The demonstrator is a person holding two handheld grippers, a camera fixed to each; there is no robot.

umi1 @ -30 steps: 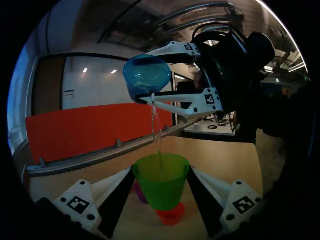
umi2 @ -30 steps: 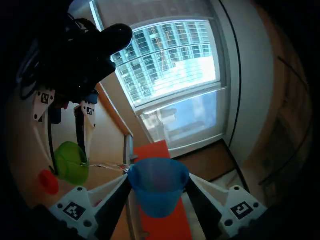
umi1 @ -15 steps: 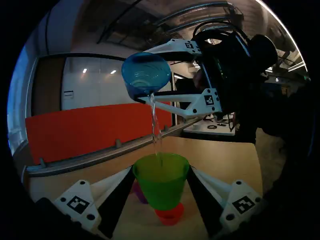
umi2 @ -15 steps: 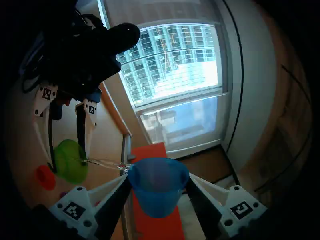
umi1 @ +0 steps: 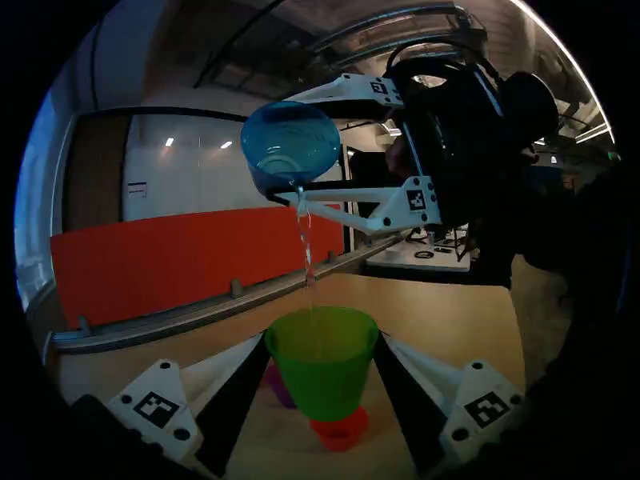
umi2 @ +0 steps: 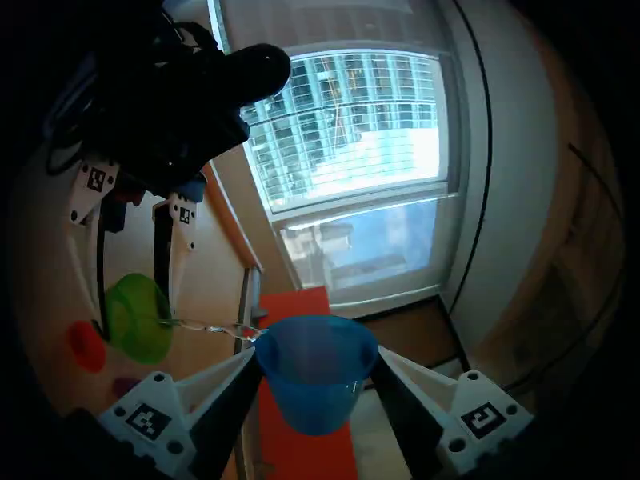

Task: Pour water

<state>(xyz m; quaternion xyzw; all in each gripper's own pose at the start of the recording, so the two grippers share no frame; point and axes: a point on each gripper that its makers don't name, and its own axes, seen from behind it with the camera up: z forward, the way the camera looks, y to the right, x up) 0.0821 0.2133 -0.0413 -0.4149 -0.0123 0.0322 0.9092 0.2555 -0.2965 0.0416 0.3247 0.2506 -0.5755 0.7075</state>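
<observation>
My left hand-held gripper [umi1: 320, 356] was closed on the green cup [umi1: 322, 376], both fingers pressing its sides. My right hand-held gripper [umi2: 316, 364] clamped the blue cup [umi2: 314, 388], tipped high above the green cup, with a stream of water [umi1: 305, 248] falling in. I judged the long fall risky: any drift of either cup would wet the worktop [umi1: 448, 312]. Against a second earlier, the stream had thinned and the blue cup sat slightly higher.
</observation>
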